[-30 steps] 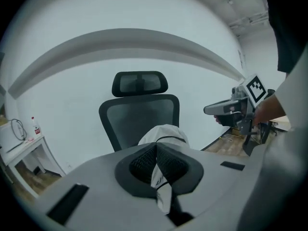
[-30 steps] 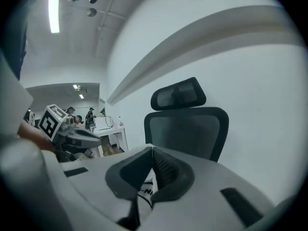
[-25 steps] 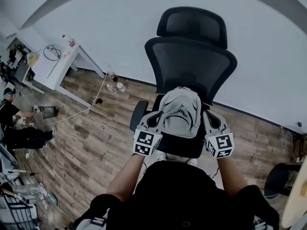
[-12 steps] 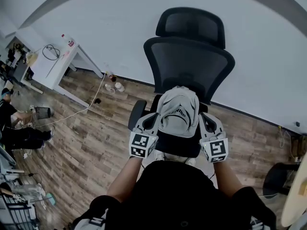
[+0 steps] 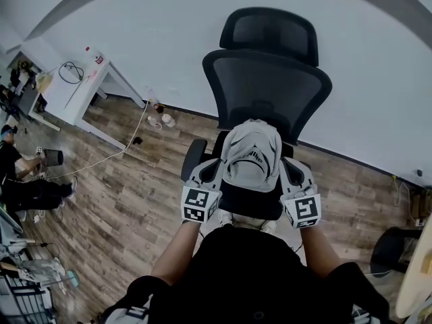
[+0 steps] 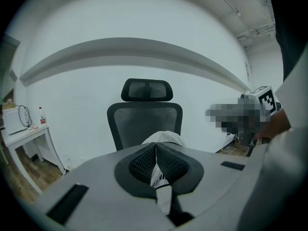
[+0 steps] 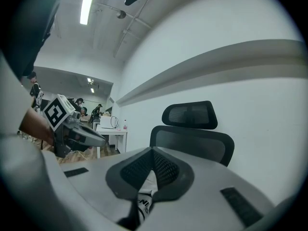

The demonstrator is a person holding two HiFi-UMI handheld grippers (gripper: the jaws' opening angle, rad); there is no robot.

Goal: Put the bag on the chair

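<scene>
A black mesh office chair (image 5: 270,90) stands against the white wall, facing me. A grey-white bag (image 5: 251,157) hangs over its seat, held up between both grippers. My left gripper (image 5: 216,169) is shut on the bag's left edge, and a strip of the fabric (image 6: 158,174) is pinched between its pads. On the bag's right edge my right gripper (image 5: 287,169) is shut as well, with fabric (image 7: 147,189) caught between its pads. The chair's back (image 6: 144,121) and the bag's top (image 6: 163,137) rise beyond the left jaws. The chair's back (image 7: 192,141) also shows past the right jaws.
A white desk (image 5: 84,86) with a bottle and cables stands at the left wall. A cord runs across the wooden floor (image 5: 128,201). People sit at the far left edge (image 5: 17,181). Another dark chair base (image 5: 391,248) is at the right.
Both grippers and the bag have shifted slightly left and nearer to me in the head view. Both grips are unchanged.
</scene>
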